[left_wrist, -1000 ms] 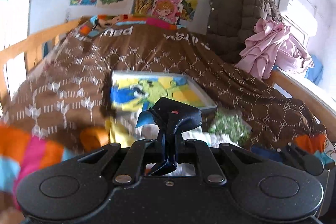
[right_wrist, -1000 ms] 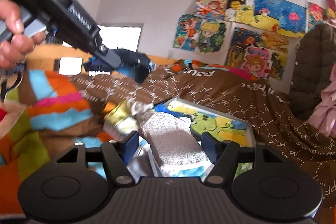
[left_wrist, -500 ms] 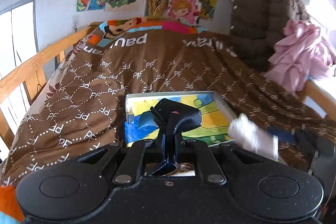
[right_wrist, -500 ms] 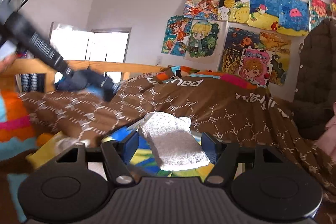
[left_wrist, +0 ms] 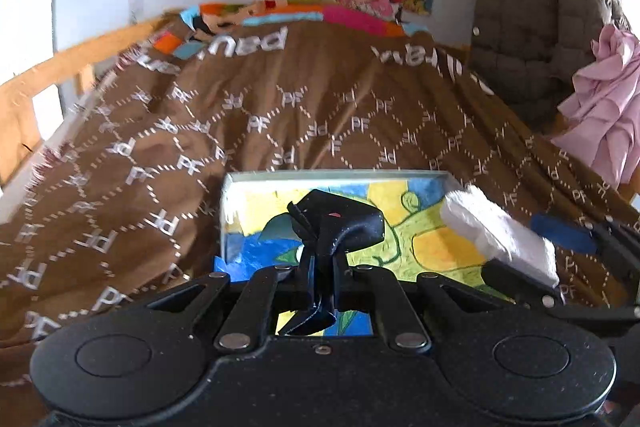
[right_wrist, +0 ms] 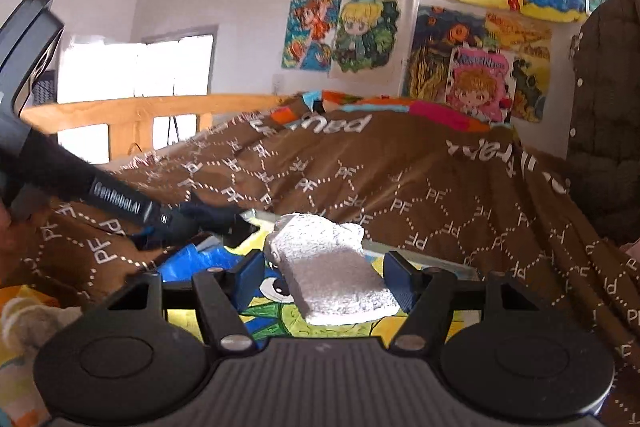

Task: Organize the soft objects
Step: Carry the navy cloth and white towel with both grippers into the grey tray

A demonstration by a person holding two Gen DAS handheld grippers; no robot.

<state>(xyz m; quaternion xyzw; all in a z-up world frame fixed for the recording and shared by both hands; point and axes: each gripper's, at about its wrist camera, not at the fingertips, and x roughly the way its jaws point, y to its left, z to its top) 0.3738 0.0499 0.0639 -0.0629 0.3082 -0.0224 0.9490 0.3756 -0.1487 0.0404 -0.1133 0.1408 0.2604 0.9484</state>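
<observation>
We carry one white sponge-like slab (right_wrist: 332,271) in our right gripper (right_wrist: 325,277), its blue fingers set wide around the piece, which hangs just over the one picture-lined tray (left_wrist: 332,179) on the brown blanket (left_wrist: 320,115), probably because the tray is where soft things are gathered. Our left gripper (left_wrist: 320,291) has its fingers pinched together on one black folded object (left_wrist: 336,223), above the same tray.

Open tray (left_wrist: 332,178), bare blanket (left_wrist: 280,115) around.
</observation>
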